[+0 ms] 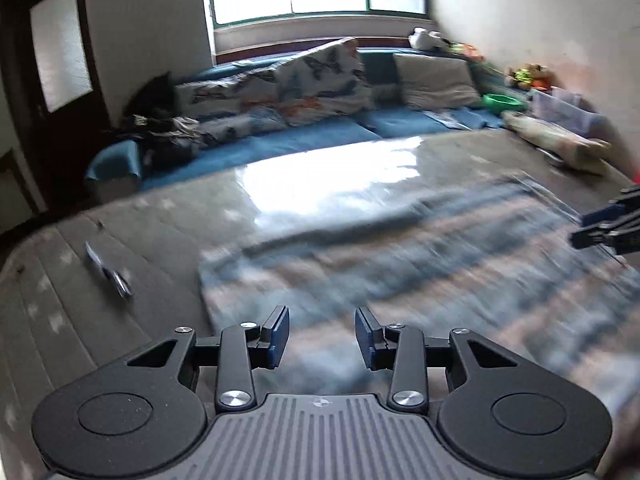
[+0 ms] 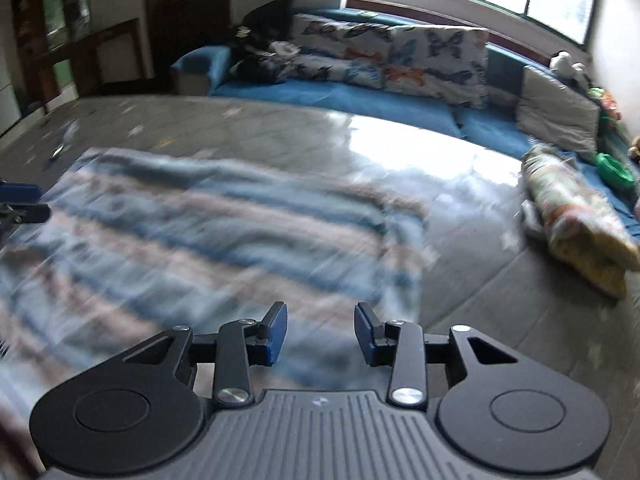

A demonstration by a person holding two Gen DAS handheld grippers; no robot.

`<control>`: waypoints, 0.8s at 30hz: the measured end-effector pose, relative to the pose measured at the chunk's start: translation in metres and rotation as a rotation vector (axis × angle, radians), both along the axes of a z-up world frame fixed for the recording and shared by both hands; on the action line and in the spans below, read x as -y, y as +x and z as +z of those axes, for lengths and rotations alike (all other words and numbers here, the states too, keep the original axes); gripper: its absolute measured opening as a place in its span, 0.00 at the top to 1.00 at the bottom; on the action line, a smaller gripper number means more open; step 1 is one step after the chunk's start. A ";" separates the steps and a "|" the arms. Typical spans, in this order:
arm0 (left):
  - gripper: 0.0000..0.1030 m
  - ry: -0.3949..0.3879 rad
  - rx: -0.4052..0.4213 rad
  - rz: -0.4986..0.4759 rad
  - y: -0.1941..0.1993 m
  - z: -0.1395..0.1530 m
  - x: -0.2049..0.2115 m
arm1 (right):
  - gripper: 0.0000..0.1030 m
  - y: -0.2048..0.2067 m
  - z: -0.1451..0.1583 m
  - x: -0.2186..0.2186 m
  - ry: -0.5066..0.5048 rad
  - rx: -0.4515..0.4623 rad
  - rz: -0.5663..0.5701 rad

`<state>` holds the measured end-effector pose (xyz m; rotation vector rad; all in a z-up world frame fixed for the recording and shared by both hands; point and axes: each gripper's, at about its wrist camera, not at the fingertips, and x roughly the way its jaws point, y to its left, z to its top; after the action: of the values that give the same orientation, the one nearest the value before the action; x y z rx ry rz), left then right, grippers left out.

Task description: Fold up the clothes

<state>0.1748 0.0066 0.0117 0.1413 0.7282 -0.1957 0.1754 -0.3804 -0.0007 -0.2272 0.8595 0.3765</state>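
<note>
A blue, grey and pink striped garment (image 1: 420,264) lies spread flat on a glossy grey table (image 1: 160,220); it is motion-blurred in both views. My left gripper (image 1: 322,336) is open and empty, just above the garment's near left part. My right gripper (image 2: 321,334) is open and empty over the garment's (image 2: 208,232) near right part. The right gripper also shows at the right edge of the left wrist view (image 1: 608,226), and the left gripper at the left edge of the right wrist view (image 2: 20,204).
A folded floral bundle (image 2: 576,220) lies on the table's right side. A small dark object (image 1: 108,270) lies left of the garment. A blue sofa (image 1: 280,140) with butterfly cushions (image 2: 400,56) runs behind the table under a window. A green bowl (image 1: 502,101) sits there.
</note>
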 end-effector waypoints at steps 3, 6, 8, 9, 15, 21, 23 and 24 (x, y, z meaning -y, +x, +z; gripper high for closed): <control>0.62 0.001 -0.021 -0.005 -0.029 -0.009 0.001 | 0.62 -0.029 -0.006 -0.005 -0.023 -0.007 0.034; 0.61 -0.004 -0.039 0.032 -0.044 -0.014 -0.014 | 0.58 -0.054 -0.006 -0.001 -0.039 0.001 0.042; 0.62 -0.014 -0.044 0.055 -0.053 -0.015 -0.024 | 0.57 -0.065 -0.005 0.005 -0.044 0.002 0.037; 0.62 -0.019 -0.040 0.061 -0.058 -0.014 -0.027 | 0.57 -0.070 -0.004 0.007 -0.046 0.002 0.032; 0.61 -0.020 -0.005 0.066 -0.083 -0.014 -0.035 | 0.56 -0.104 -0.006 0.030 -0.004 0.004 -0.019; 0.60 -0.009 0.017 0.041 -0.085 -0.014 -0.035 | 0.56 -0.133 -0.007 0.046 0.025 0.020 -0.055; 0.59 -0.016 0.013 0.036 -0.081 -0.014 -0.037 | 0.56 -0.141 -0.008 0.048 0.027 0.025 -0.065; 0.59 -0.020 0.011 0.034 -0.080 -0.014 -0.038 | 0.56 -0.145 -0.007 0.049 0.028 0.027 -0.069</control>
<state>0.0950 0.0449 -0.0022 0.1109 0.7165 -0.1698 0.0302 -0.4297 -0.0080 -0.1760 0.8330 0.3201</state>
